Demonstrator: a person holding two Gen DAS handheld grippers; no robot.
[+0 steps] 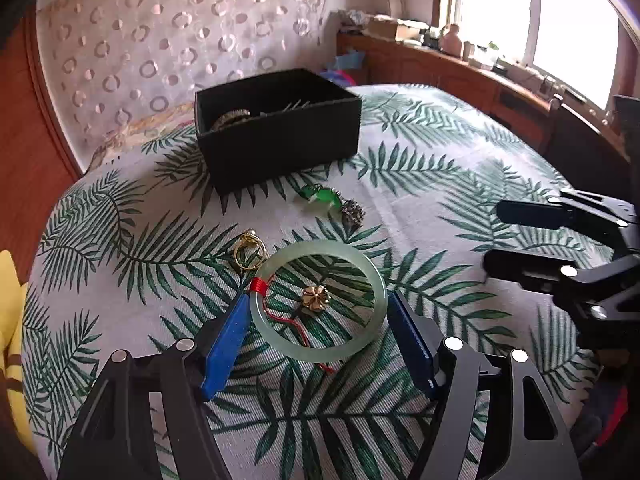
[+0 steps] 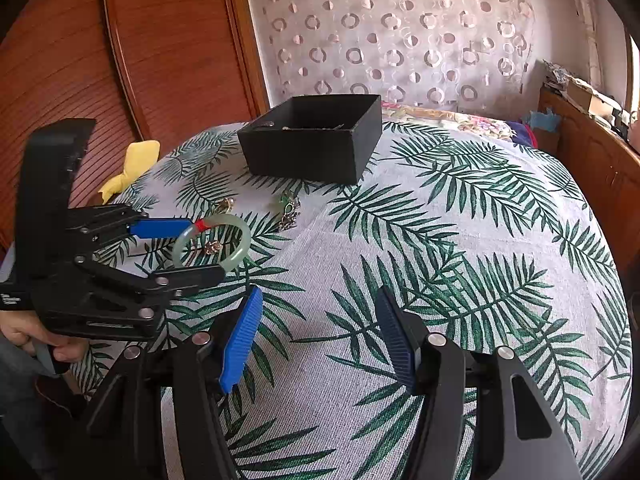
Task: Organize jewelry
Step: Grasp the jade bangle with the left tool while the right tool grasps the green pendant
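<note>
Straddling the pale green jade bangle (image 1: pixel 320 300) with my left gripper (image 1: pixel 316 300), I have one blue pad on each side of it. The left pad (image 1: pixel 228 344) sits against the outer rim, just below the red thread wrapping (image 1: pixel 259 285); the right pad (image 1: pixel 408 340) is just beside the rim, and I cannot tell whether it touches. The jaws stand wide, about as wide as the bangle, which lies flat on the leaf-print cloth (image 1: pixel 440 152).

Inside the bangle's ring lies a small gold flower-shaped piece (image 1: pixel 315 297). Just beyond the bangle on the far left sits a gold ring (image 1: pixel 249 249), touching or nearly touching its rim. Farther off, toward the black box (image 1: pixel 276 132), lie a green stone piece (image 1: pixel 320 195) and a dark beaded ornament (image 1: pixel 352 213) side by side. The box is open, with some jewelry in its left corner.

My right gripper (image 2: pixel 316 332) hangs over bare cloth to the right, well apart from the jewelry. Its jaws stand parted with nothing between them.
</note>
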